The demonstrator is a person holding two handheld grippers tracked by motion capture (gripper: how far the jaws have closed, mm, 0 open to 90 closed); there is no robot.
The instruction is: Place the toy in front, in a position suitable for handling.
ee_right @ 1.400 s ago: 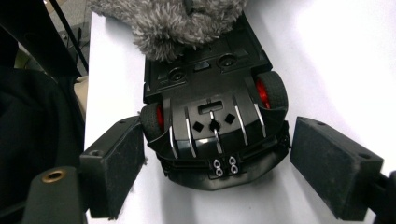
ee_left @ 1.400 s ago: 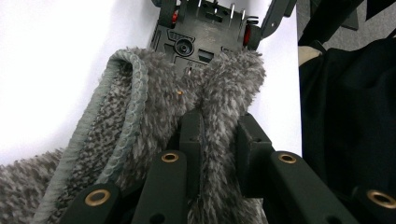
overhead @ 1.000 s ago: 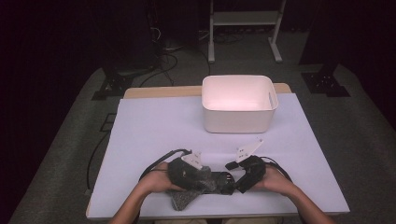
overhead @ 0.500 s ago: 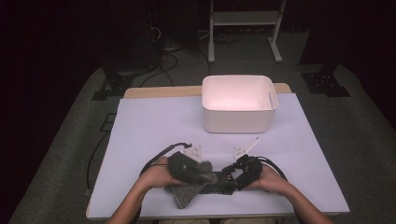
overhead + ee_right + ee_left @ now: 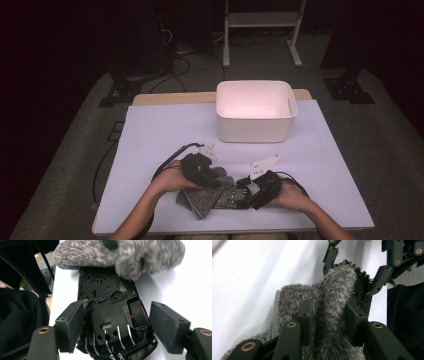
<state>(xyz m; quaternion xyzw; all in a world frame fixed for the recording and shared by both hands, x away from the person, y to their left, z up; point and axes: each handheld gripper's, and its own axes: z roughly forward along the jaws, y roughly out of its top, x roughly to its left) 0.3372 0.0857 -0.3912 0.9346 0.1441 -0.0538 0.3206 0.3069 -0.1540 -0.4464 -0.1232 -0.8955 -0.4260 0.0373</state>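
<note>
A black toy car point(image 5: 231, 198) lies upside down near the table's front edge, its underside and one wheel point(image 5: 136, 311) showing. A grey fuzzy cloth point(image 5: 199, 201) is draped over its far end point(image 5: 112, 252). My left gripper point(image 5: 329, 315) has a raised fold of the cloth point(image 5: 334, 287) filling the gap between its pads; its jaws have just been opening, and the fold still touches both. My right gripper point(image 5: 116, 322) straddles the car's near end. Its jaws have just been closing, and the pads lie against the car's sides. The two grippers point(image 5: 212, 176) point(image 5: 246, 194) face each other.
A white empty bin point(image 5: 255, 131) stands at the back middle of the white-covered table point(image 5: 160, 130). Cables trail from both grippers. The person's forearms come in from the front edge. A dark floor and a stand lie beyond the table.
The left hand has shifted a little away from the person and up, with the cloth fold still in its jaws. The right hand and the car have stayed put.
</note>
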